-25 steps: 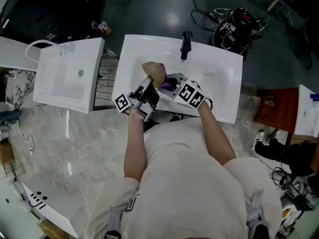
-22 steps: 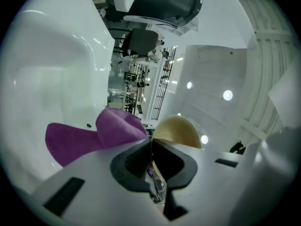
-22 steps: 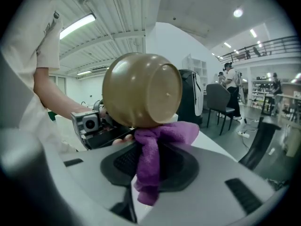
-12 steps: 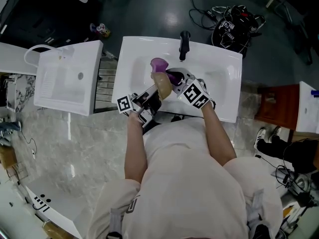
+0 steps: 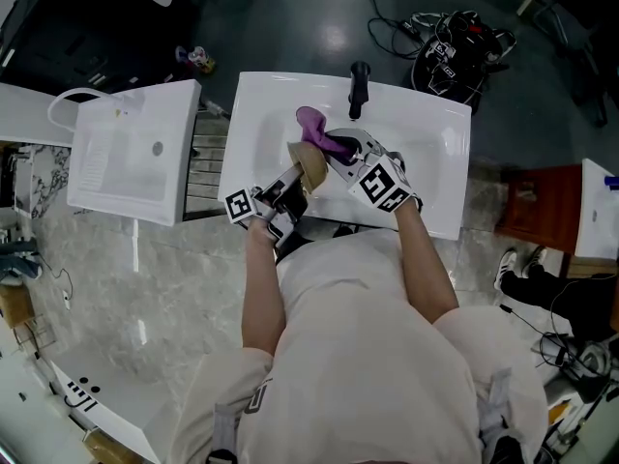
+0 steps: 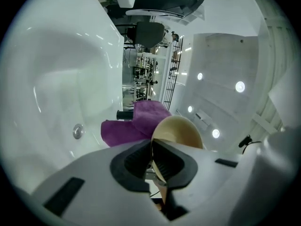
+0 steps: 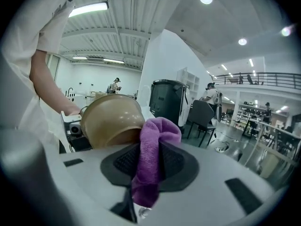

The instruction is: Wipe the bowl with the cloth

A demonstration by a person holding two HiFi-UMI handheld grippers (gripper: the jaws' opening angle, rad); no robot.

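Looked like a big open lab or workshop hall, definitely not anybody's bathroom. The white washbasin (image 5: 440, 162) with its black tap (image 5: 361, 85) was just a stand-alone unit parked on a dark concrete floor (image 5: 290, 17). A second basin (image 5: 126, 153) sat next to it, and a tangle of cables and gear (image 5: 455, 46) was dumped behind. The right gripper view had a ribbed industrial ceiling (image 7: 122, 27) with strip lights (image 7: 88, 7), a railed mezzanine (image 7: 256, 79), office chairs (image 7: 203, 117), shelving (image 7: 249, 113) and a person (image 7: 115, 85) standing far off at the back.
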